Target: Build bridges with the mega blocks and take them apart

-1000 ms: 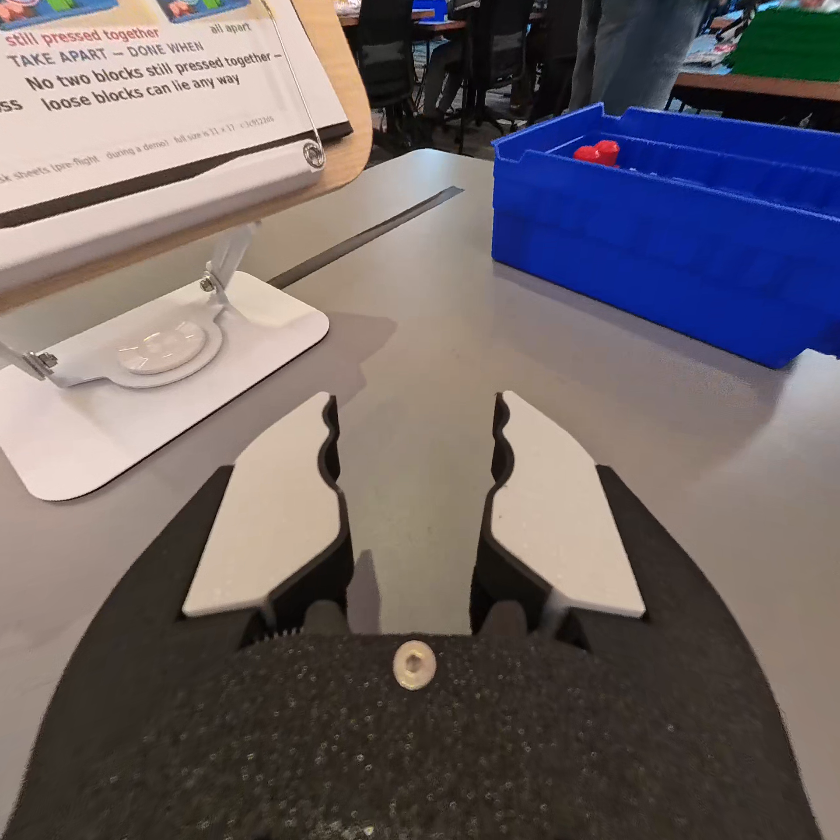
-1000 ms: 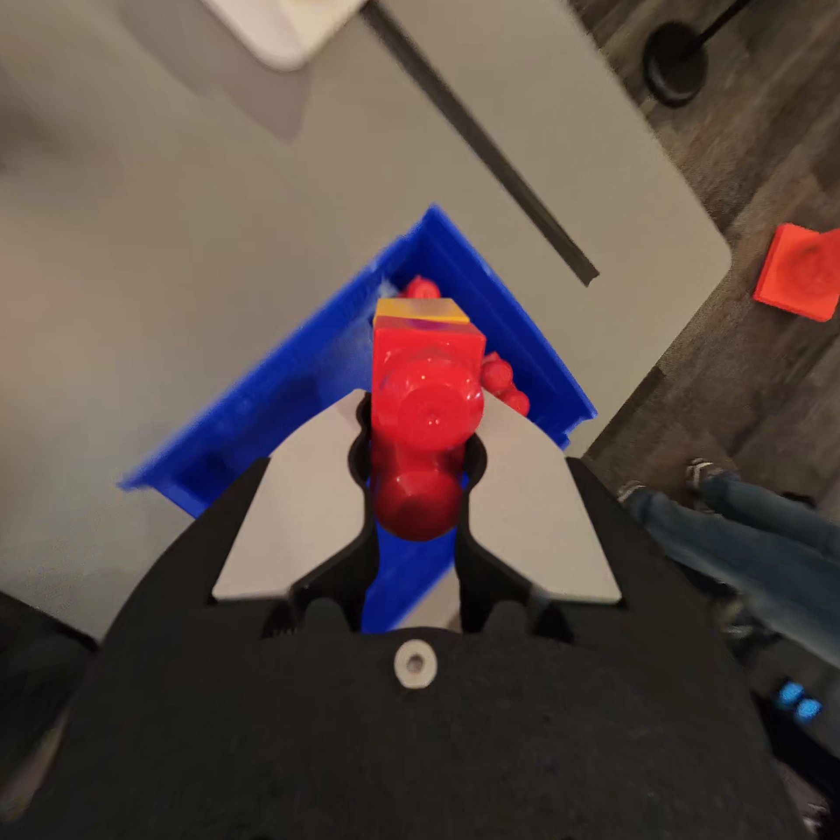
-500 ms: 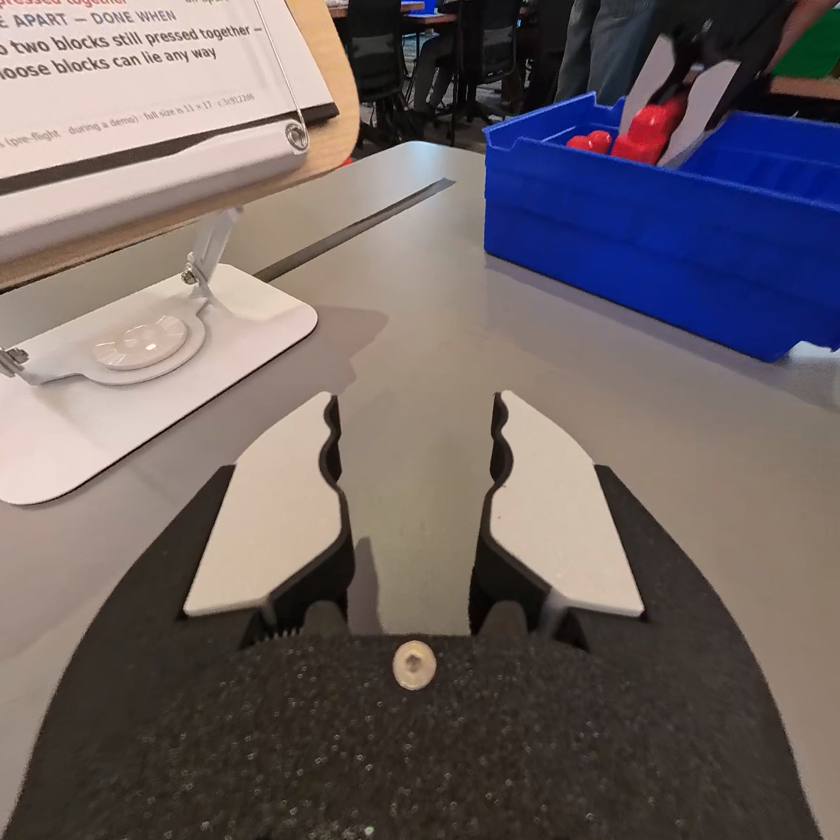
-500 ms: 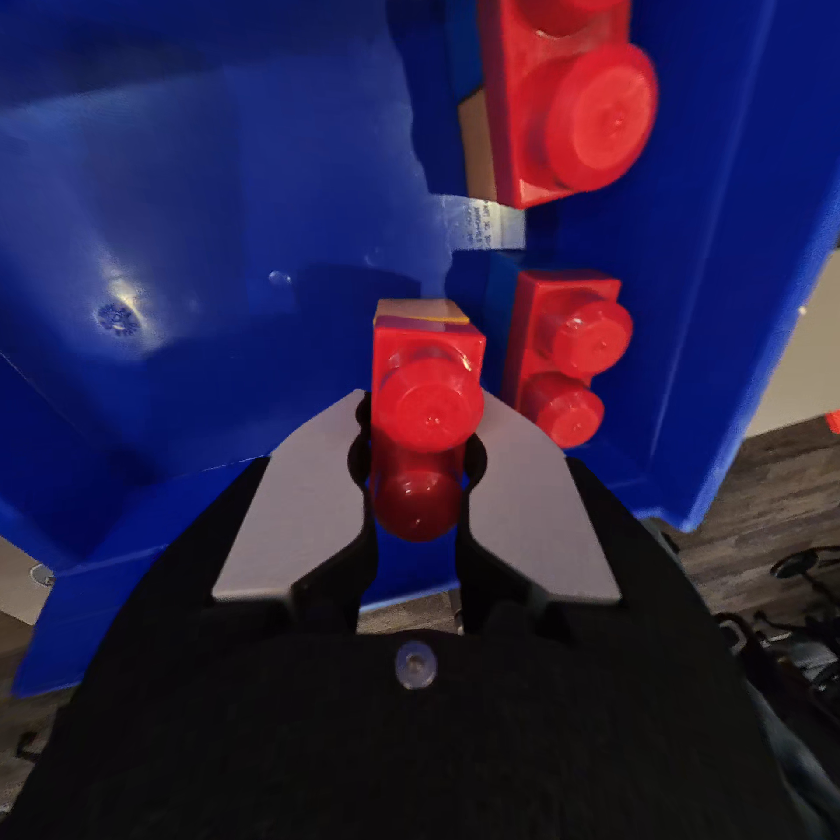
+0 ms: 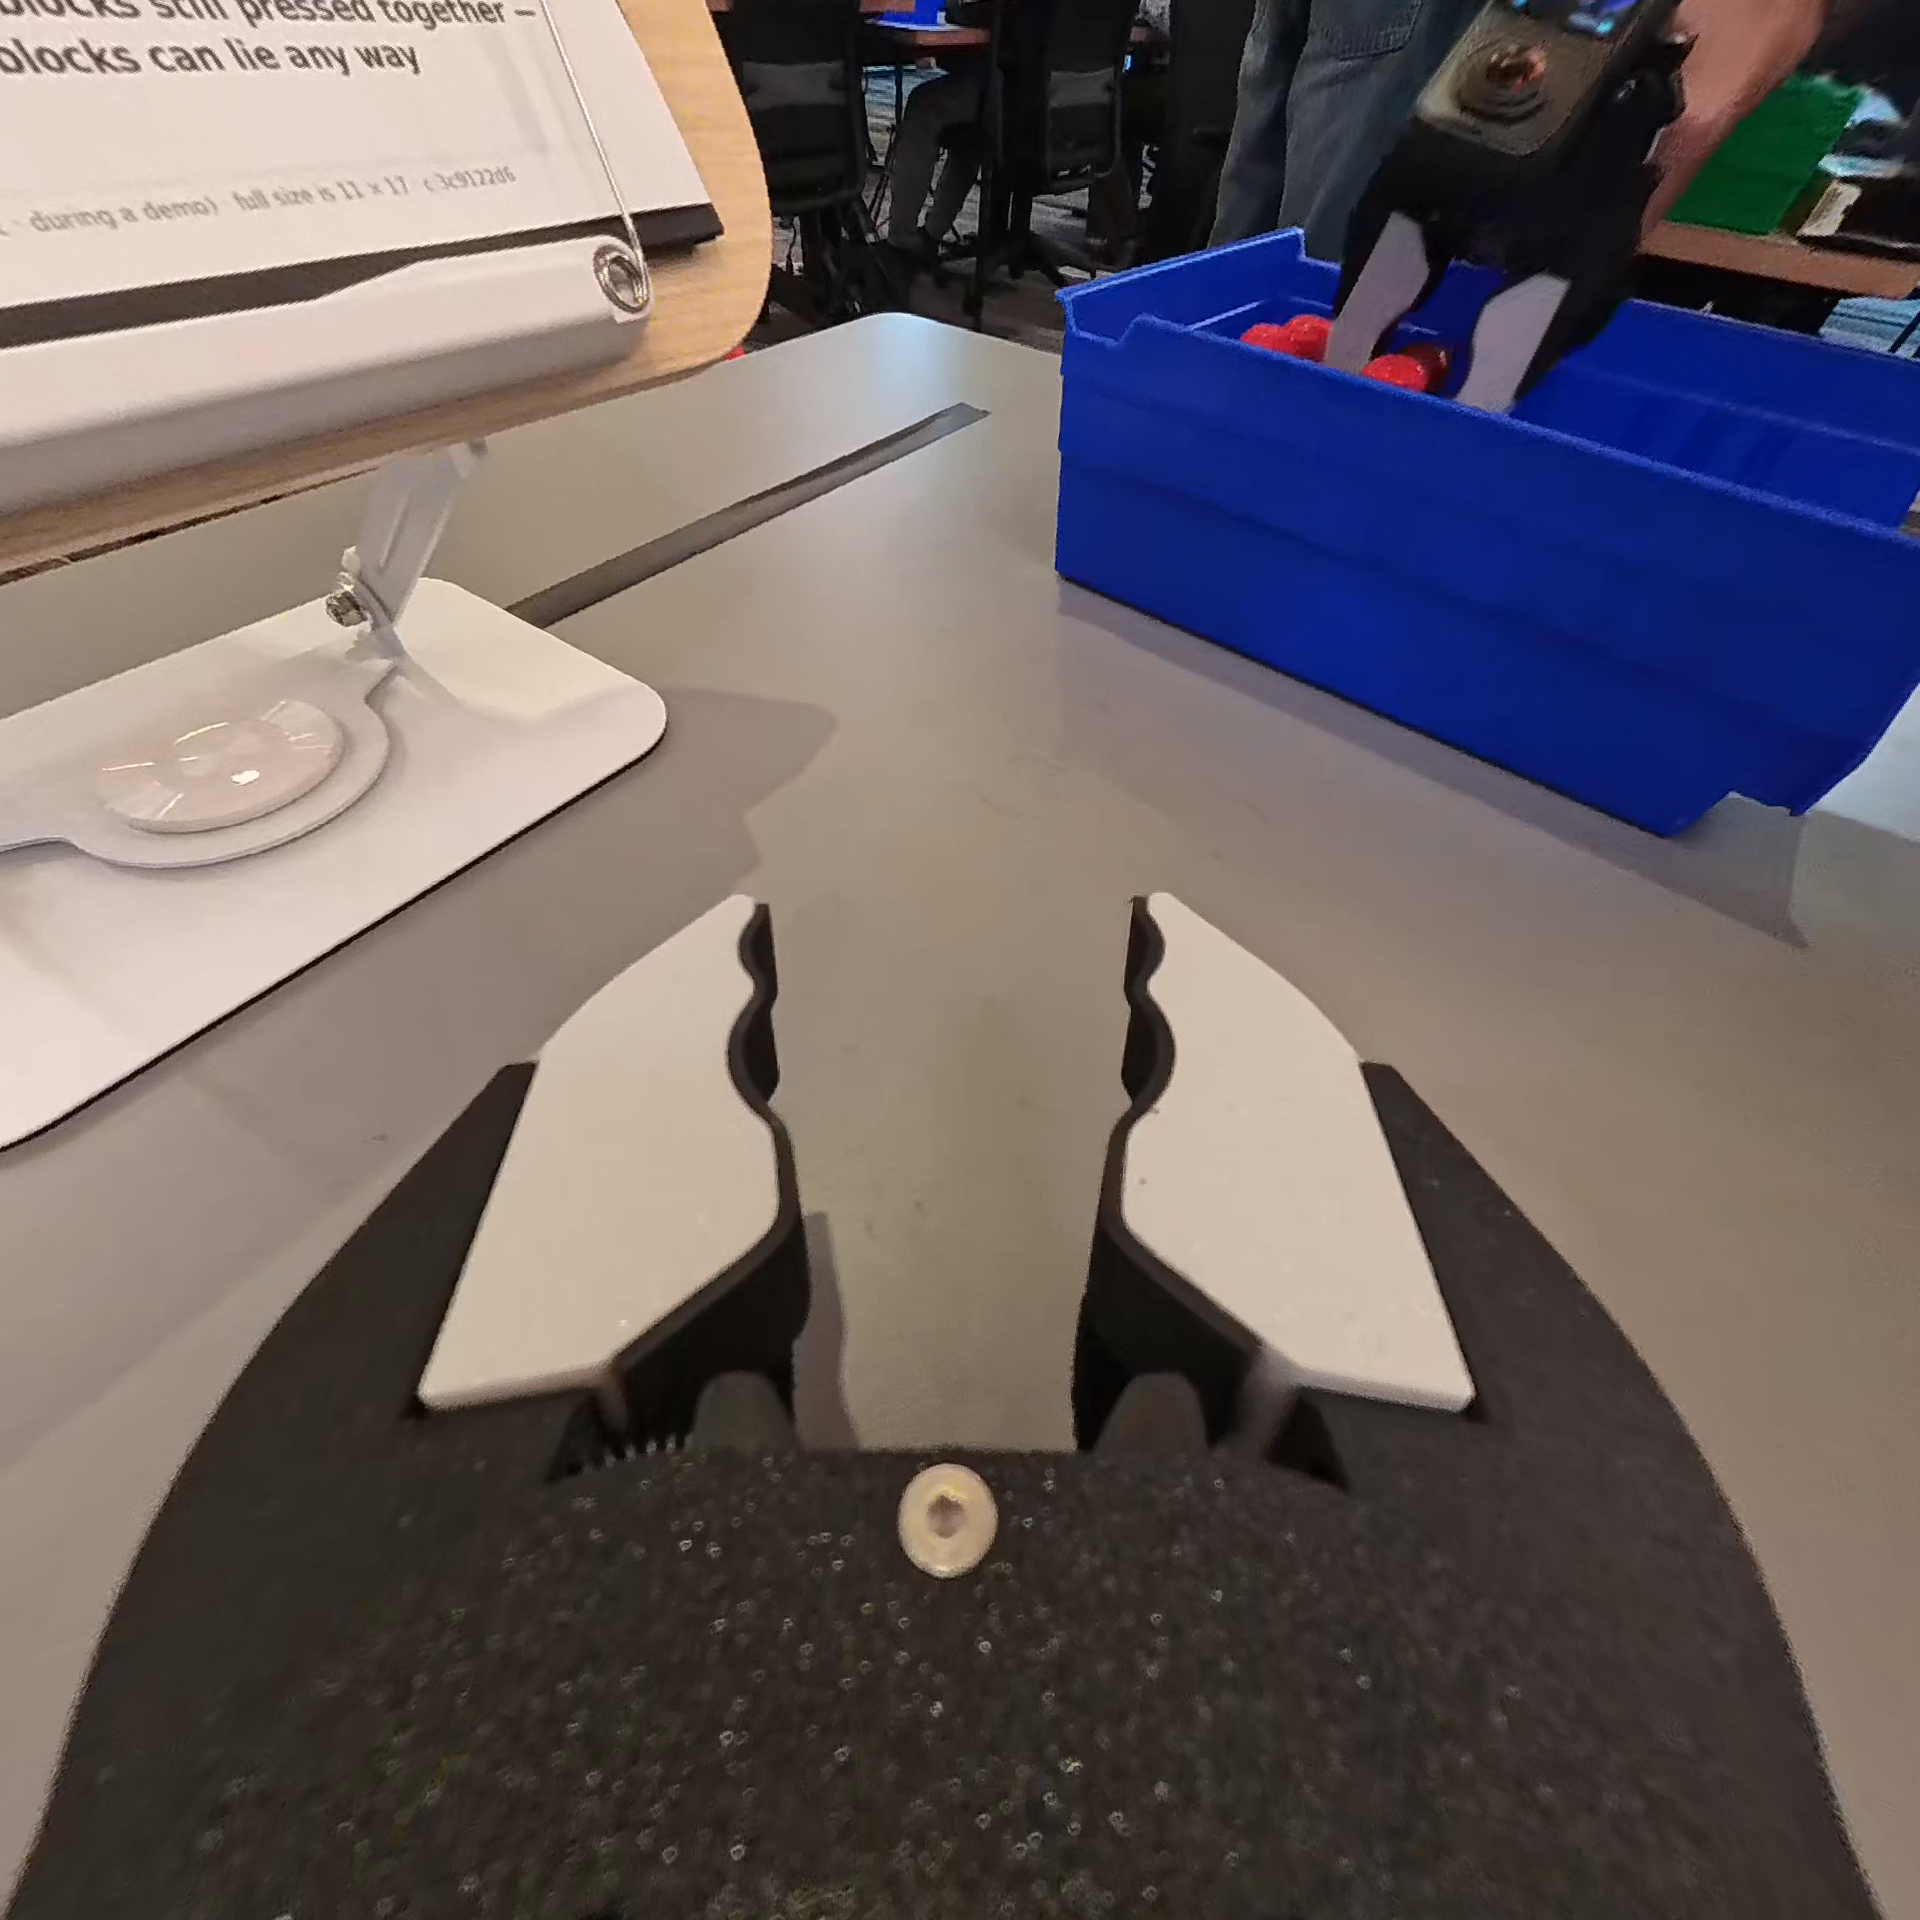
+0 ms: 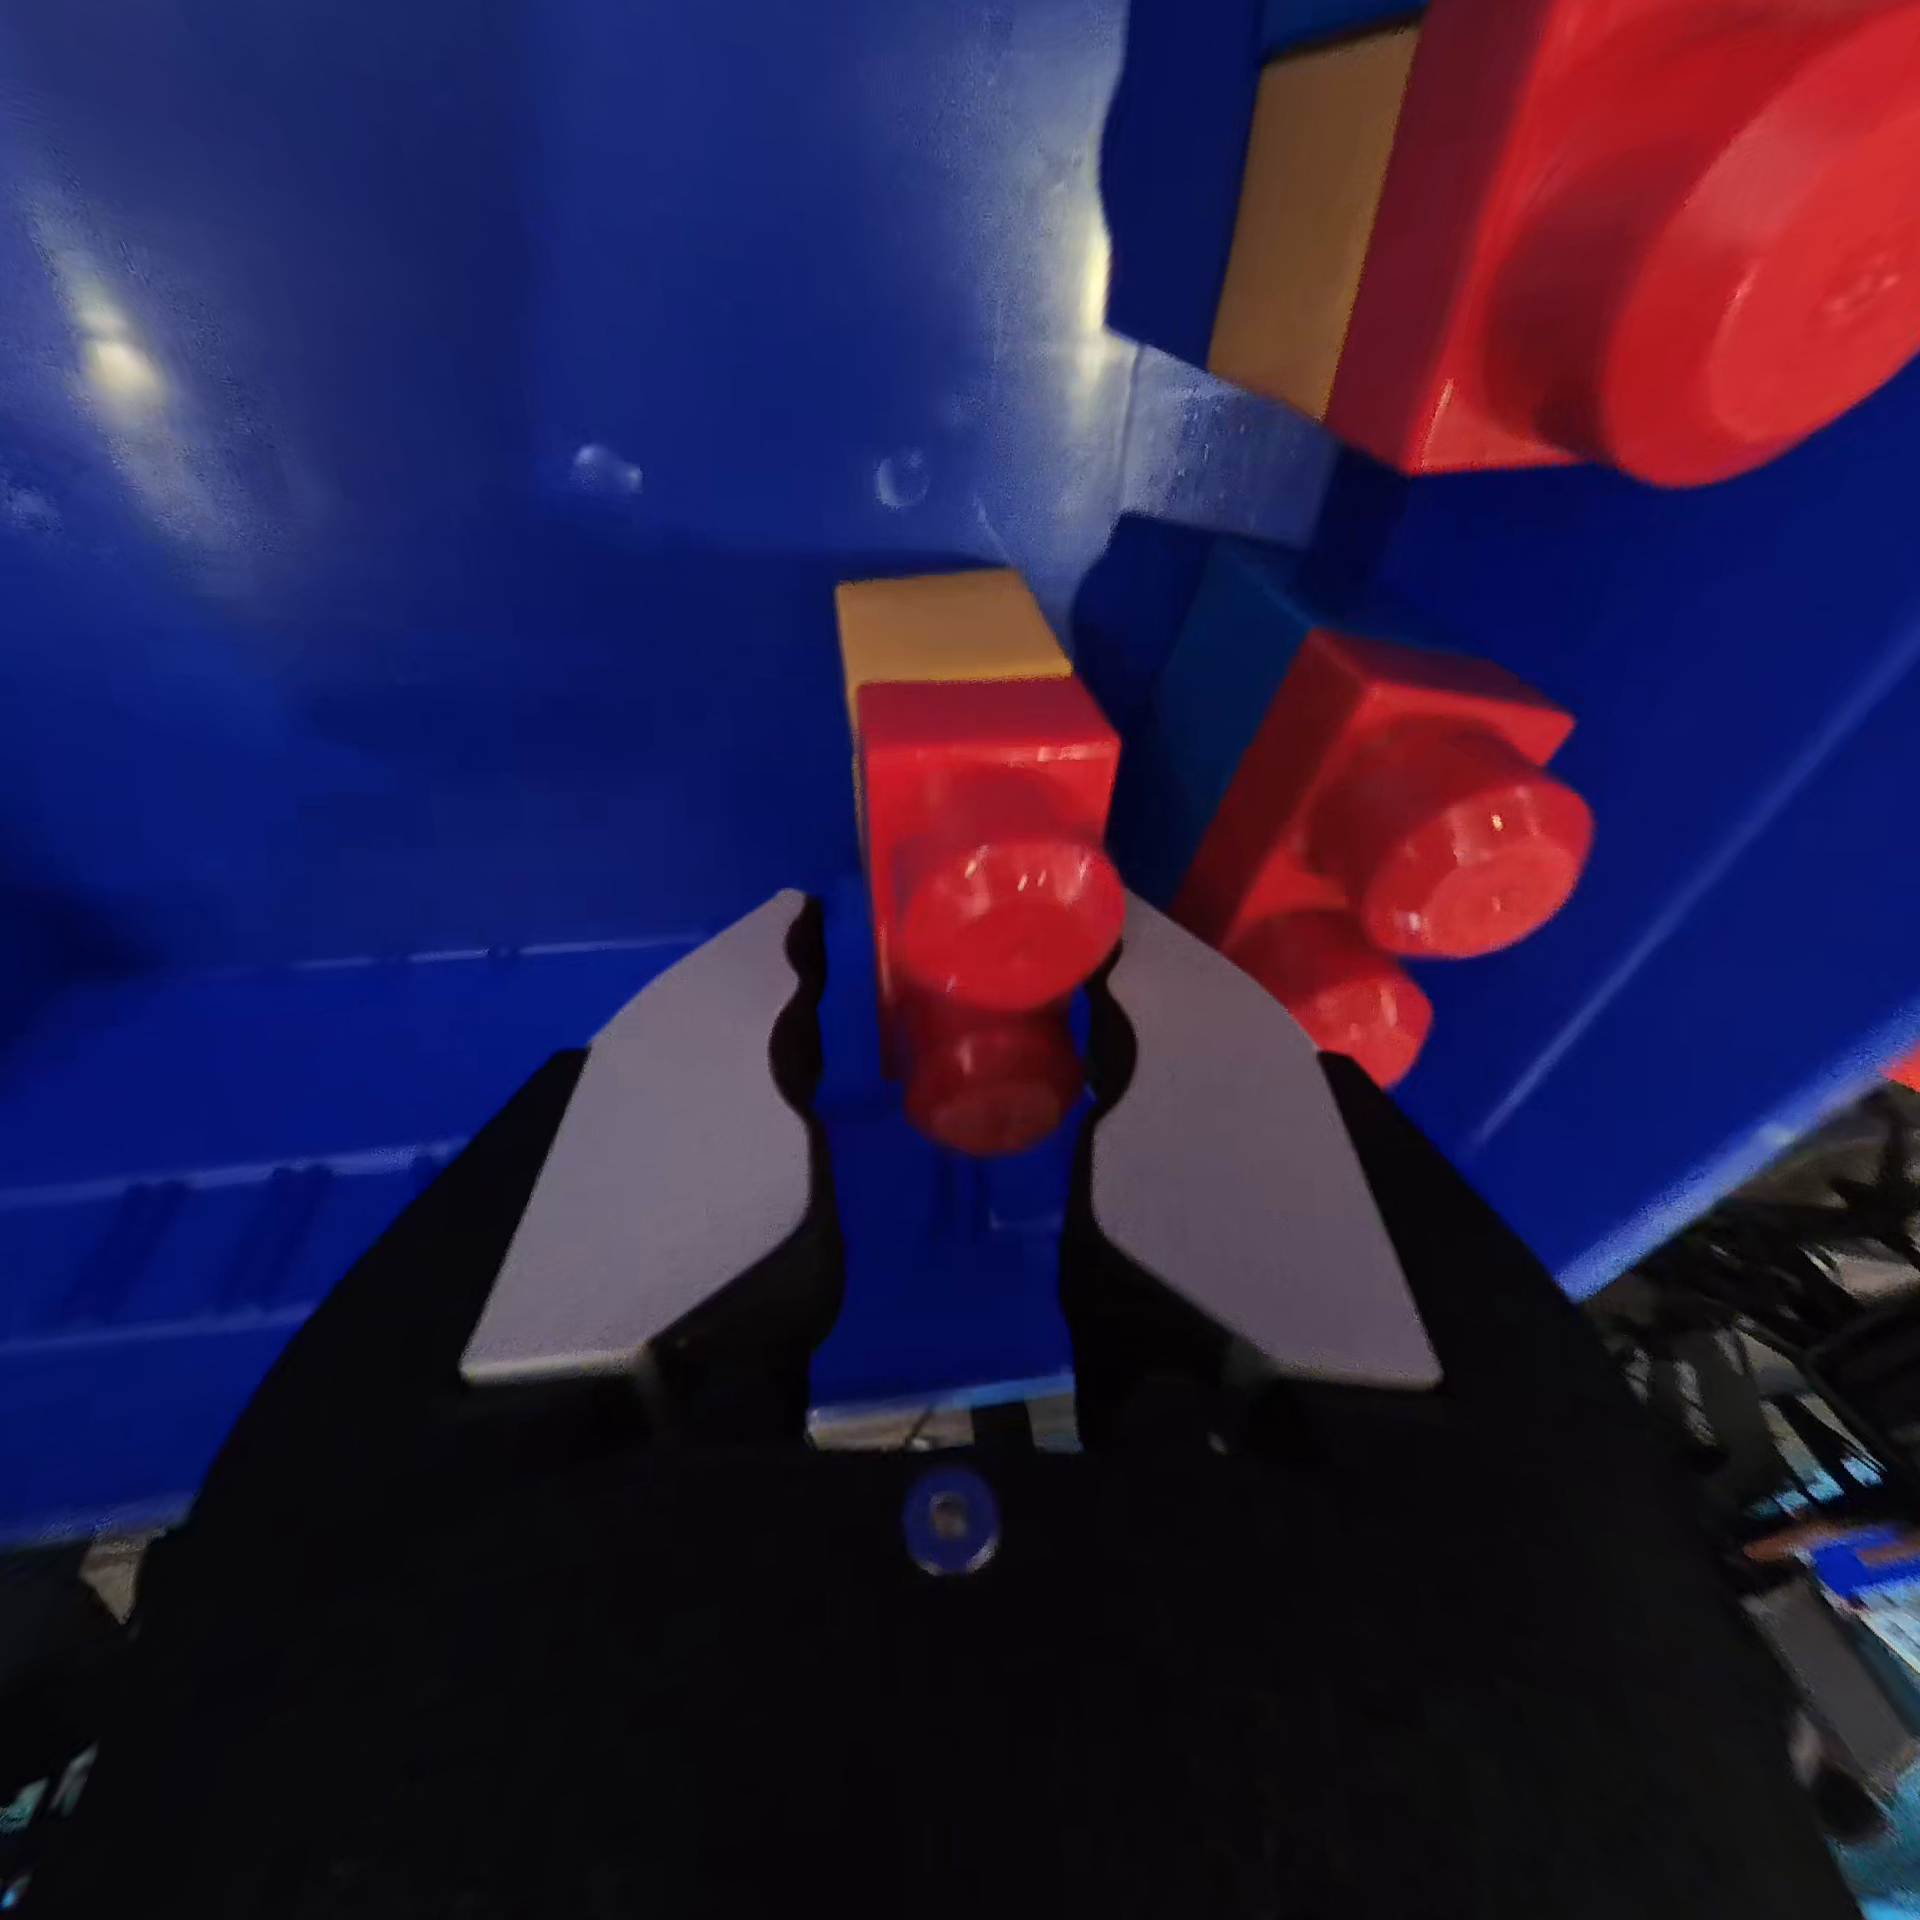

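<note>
My right gripper [image 6: 956, 935] is inside the blue bin [image 6: 416, 520], open, its jaws parted on either side of a red two-stud block [image 6: 987, 821] that stands on the bin floor; a gap shows on the left side. Two more red blocks [image 6: 1392, 831] [image 6: 1662, 239] lie to the right in the bin. In the left wrist view the right gripper [image 5: 1444, 364] reaches down into the bin [image 5: 1455, 582], with red blocks [image 5: 1288, 335] at its fingers. My left gripper [image 5: 951, 914] is open and empty, low over the grey table [image 5: 1039, 779].
A white stand base [image 5: 312, 748] carrying a tilted wooden board with an instruction sheet [image 5: 312, 187] sits at the left. A dark seam [image 5: 748, 520] runs across the table. People and chairs are beyond the far table edge.
My right gripper went down into the bin with the red block and opened, letting it go on the bin floor. My left gripper stayed open and drifted slightly.
</note>
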Demonstrator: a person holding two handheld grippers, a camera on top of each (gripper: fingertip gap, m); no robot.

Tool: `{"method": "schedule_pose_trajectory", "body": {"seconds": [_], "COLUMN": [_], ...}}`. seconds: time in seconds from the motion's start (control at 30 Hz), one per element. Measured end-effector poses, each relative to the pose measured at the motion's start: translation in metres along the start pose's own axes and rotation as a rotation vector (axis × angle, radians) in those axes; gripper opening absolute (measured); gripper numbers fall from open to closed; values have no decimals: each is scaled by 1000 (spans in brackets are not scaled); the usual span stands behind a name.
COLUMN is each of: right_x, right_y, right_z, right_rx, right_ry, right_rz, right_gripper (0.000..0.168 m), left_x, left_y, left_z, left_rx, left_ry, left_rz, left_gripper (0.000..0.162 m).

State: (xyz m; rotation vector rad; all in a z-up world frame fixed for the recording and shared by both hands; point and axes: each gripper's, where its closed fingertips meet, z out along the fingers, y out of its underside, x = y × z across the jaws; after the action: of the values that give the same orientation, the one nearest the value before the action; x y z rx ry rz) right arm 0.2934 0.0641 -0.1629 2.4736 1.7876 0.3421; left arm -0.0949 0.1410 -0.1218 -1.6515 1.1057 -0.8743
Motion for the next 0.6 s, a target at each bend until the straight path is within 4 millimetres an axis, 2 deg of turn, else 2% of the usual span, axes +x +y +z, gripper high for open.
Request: {"method": "schedule_pose_trajectory", "body": {"seconds": [0.03, 0.1, 0.2, 0.23, 0.3, 0.37, 0.4, 0.47, 0.53, 0.6], "right_x": [1, 6, 20, 22, 18, 0, -10, -32, -65, -90], "right_y": [2, 0, -16, -27, -61, -101, -119, -154, -197, -235], "right_z": [-12, -49, -129, -159, -216, -258, -270, -275, -267, -251], "right_rx": [-12, 30, 198, 294, 572, 884, 1011, 1216, 1419, 1592], "right_ry": [27, 92, 231, 277, 341, 344, 335, 292, 198, 164], "right_rz": [-3, 47, 200, 267, 395, 504, 575, 699, 748, 783], "right_gripper": [51, 57, 57, 56, 60, 59, 61, 60, 69, 69], "left_x": [0, 1, 0, -1, -3, -6, -6, -3, 5, 16], "left_y": [0, 0, 1, 2, 4, 4, 4, 3, -2, -4], "left_z": [0, 0, 1, 1, 2, 0, -1, -5, -13, -25], "left_rx": [2, 3, -6, -14, -28, -39, -38, -37, -16, 8], "left_ry": [1, 9, 14, 8, -7, -26, -27, -21, -12, 2], "left_rz": [-2, -18, -46, -53, -61, -83, -102, -142, -184, -227], "left_gripper": [64, 65, 68, 69, 70, 72, 72, 72, 73, 73]}}
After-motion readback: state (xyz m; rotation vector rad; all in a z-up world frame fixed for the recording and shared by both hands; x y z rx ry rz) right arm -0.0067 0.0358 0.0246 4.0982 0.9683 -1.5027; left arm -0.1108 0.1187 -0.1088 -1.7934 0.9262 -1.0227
